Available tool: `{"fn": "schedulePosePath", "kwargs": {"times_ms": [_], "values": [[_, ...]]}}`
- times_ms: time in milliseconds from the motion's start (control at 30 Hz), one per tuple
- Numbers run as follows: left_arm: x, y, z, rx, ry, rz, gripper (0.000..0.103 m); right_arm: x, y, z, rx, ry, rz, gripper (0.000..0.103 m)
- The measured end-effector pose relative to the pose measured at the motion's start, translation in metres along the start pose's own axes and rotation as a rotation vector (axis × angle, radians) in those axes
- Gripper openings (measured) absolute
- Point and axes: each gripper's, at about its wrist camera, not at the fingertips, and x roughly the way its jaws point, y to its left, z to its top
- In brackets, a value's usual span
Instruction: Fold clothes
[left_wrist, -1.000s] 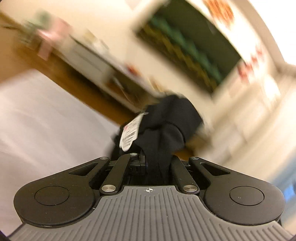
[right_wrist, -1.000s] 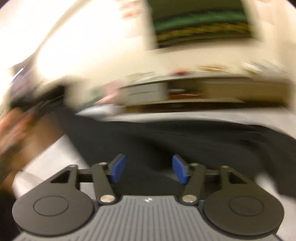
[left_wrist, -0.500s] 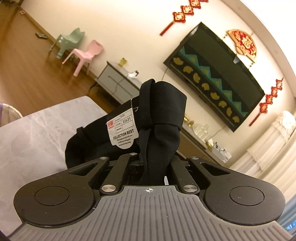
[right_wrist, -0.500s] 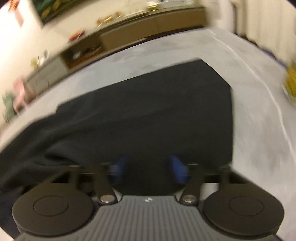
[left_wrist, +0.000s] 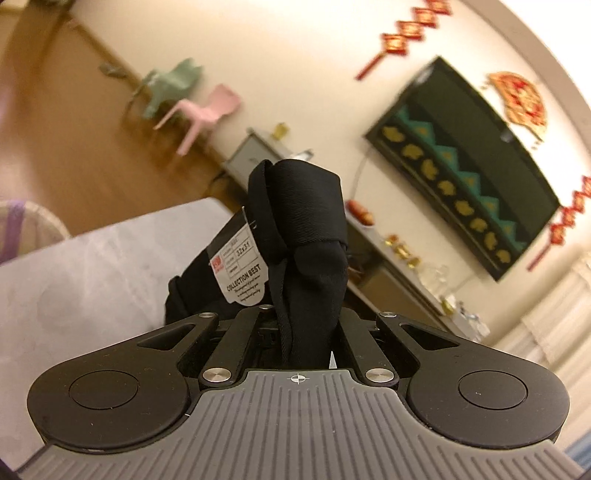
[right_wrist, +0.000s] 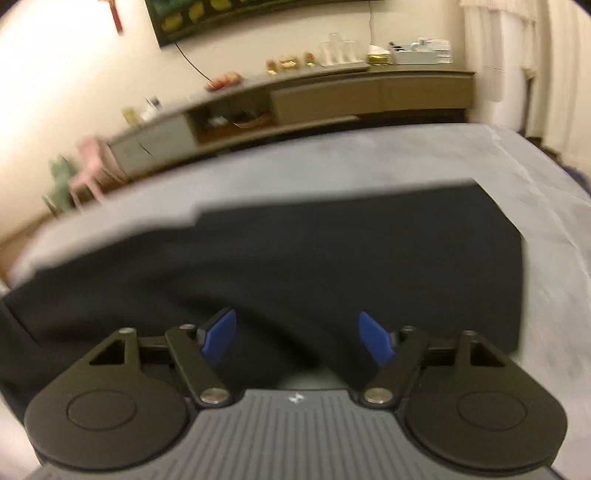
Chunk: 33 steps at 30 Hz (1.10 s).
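Between the fingers of the left gripper (left_wrist: 308, 332) a bunched wad of the black trousers (left_wrist: 303, 236) is clamped tight, standing up above the grey surface (left_wrist: 85, 273), with a white size tag (left_wrist: 240, 269) dangling just left of the wad. Half a second ago the same wad sat in the same grip, so the hold has not slipped, though the view has swung a little. Over the trousers, the right gripper (right_wrist: 297, 332) has its blue fingers (right_wrist: 218, 334) spread wide with nothing between them; the picture is blurred, so whether they touch the cloth I cannot tell. Since a moment ago that gripper has pulled back and levelled, and the far part of the trousers (right_wrist: 332, 258) now lies flat with a square corner. Judging by this, one end is laid out while the other end is raised, which fits a fold under way. Left of the trousers, a pale basket (left_wrist: 22, 225) edge shows; its contents are hidden.
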Motion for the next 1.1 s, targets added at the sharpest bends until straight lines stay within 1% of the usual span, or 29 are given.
{"fn": "schedulePosePath", "kwargs": {"times_ms": [67,100,133,167,200,267,300,400,467,533,567,600,633,667,700,767,800,867,900,933,967,1033,1100], "values": [[-0.001,-0.001,0.0,0.007,-0.003,0.002,0.0,0.007,0.003,-0.012,-0.072,0.03,-0.041,0.077],[-0.001,-0.001,-0.001,0.006,-0.004,0.006,0.0,0.011,0.004,-0.016,-0.108,0.048,-0.066,0.071],[-0.001,0.0,-0.001,0.006,-0.005,0.011,0.0,0.015,0.009,-0.008,-0.127,0.046,-0.084,0.056],[-0.001,0.0,-0.002,0.006,-0.006,0.015,0.0,0.018,0.013,0.001,-0.146,0.043,-0.102,0.014],[-0.001,0.0,-0.002,0.005,-0.007,0.02,0.0,0.021,0.018,0.009,-0.164,0.041,-0.12,0.002],[-0.001,0.001,-0.003,0.005,-0.009,0.029,0.0,0.028,0.028,0.025,-0.202,0.035,-0.155,0.002],[-0.001,0.001,-0.003,0.005,-0.01,0.033,0.0,0.026,0.036,0.045,-0.236,-0.026,-0.174,0.002],[-0.001,0.003,-0.004,0.004,-0.013,0.047,0.0,0.002,0.074,0.105,-0.287,-0.25,-0.19,0.002],[0.001,0.008,-0.003,-0.012,-0.012,0.064,0.0,-0.009,0.094,0.124,-0.32,-0.375,-0.161,0.002],[0.003,0.012,-0.003,-0.03,-0.007,0.074,0.0,-0.02,0.114,0.142,-0.352,-0.496,-0.131,0.008],[0.003,0.015,-0.003,-0.038,-0.004,0.074,0.0,-0.01,0.117,0.145,-0.351,-0.431,-0.129,0.024],[0.003,0.015,-0.003,-0.041,-0.002,0.069,0.0,0.002,0.112,0.144,-0.336,-0.334,-0.109,0.042],[0.002,0.015,-0.002,-0.04,-0.001,0.063,0.0,0.007,0.103,0.135,-0.272,-0.265,-0.115,0.048],[0.001,0.014,-0.002,-0.037,0.0,0.054,0.0,0.008,0.091,0.122,-0.19,-0.226,-0.119,0.053],[-0.001,0.012,-0.002,-0.033,0.0,0.044,0.0,0.009,0.079,0.109,-0.108,-0.186,-0.121,0.057],[-0.003,0.008,-0.001,-0.02,0.001,0.023,0.0,0.01,0.047,0.067,0.093,-0.057,-0.069,0.059],[-0.003,0.006,-0.002,-0.014,0.002,0.014,0.0,0.015,0.039,0.051,0.131,-0.018,-0.055,0.06],[-0.002,0.001,-0.003,-0.006,0.007,0.002,0.0,0.017,0.036,0.018,0.145,0.051,-0.068,0.06],[0.0,-0.001,-0.005,-0.003,0.012,-0.002,0.0,0.018,0.037,0.008,0.13,0.048,-0.076,0.06],[0.002,-0.003,-0.006,0.0,0.017,-0.004,0.0,0.014,0.045,0.004,0.09,0.022,-0.085,0.05],[0.003,-0.004,-0.008,0.003,0.019,-0.007,0.0,0.012,0.051,0.006,0.073,0.011,-0.069,0.002],[0.001,-0.005,-0.011,0.005,0.001,-0.017,0.0,0.007,0.063,0.01,0.04,-0.01,-0.037,0.001],[-0.005,-0.004,-0.011,-0.006,-0.041,-0.037,0.0,-0.017,0.057,0.021,0.08,-0.098,-0.01,0.001]]}}
